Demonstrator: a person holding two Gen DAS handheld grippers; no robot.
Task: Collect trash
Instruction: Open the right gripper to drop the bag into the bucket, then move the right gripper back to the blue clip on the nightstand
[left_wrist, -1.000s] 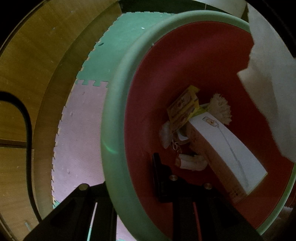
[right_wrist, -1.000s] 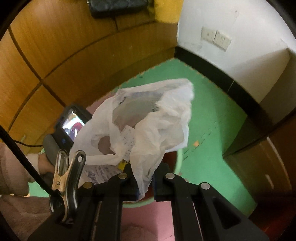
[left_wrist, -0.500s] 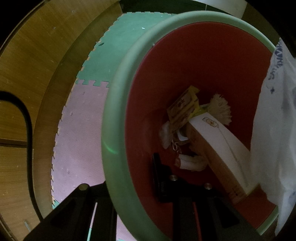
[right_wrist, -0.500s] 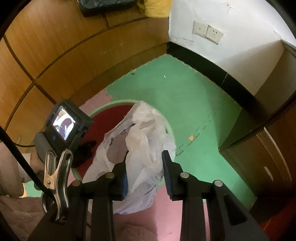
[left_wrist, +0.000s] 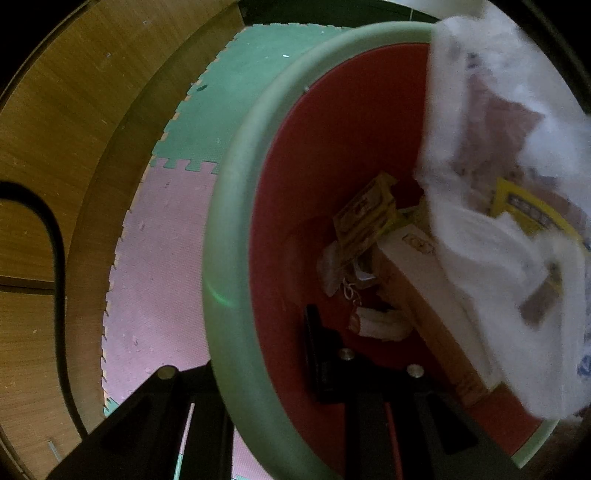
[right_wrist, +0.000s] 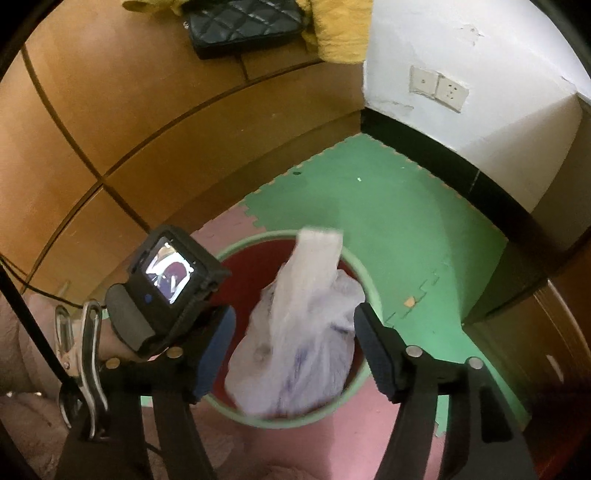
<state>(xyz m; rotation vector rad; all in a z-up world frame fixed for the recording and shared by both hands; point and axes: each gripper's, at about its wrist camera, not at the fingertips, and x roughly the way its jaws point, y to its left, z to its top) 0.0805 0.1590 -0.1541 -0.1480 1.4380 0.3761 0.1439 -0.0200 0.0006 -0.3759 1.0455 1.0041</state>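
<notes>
Green rim of the bin (left_wrist: 221, 266) is pinched in the left gripper (left_wrist: 266, 373), one finger outside and one inside, steadying it. Inside lie a box (left_wrist: 424, 291) and wrappers (left_wrist: 365, 218). Right of these, the white bag (right_wrist: 295, 332) drops into the bin, loose between the right gripper's (right_wrist: 291, 354) opening jaws. This piece looks nearly binned; whether more trash remains can't be told.
</notes>
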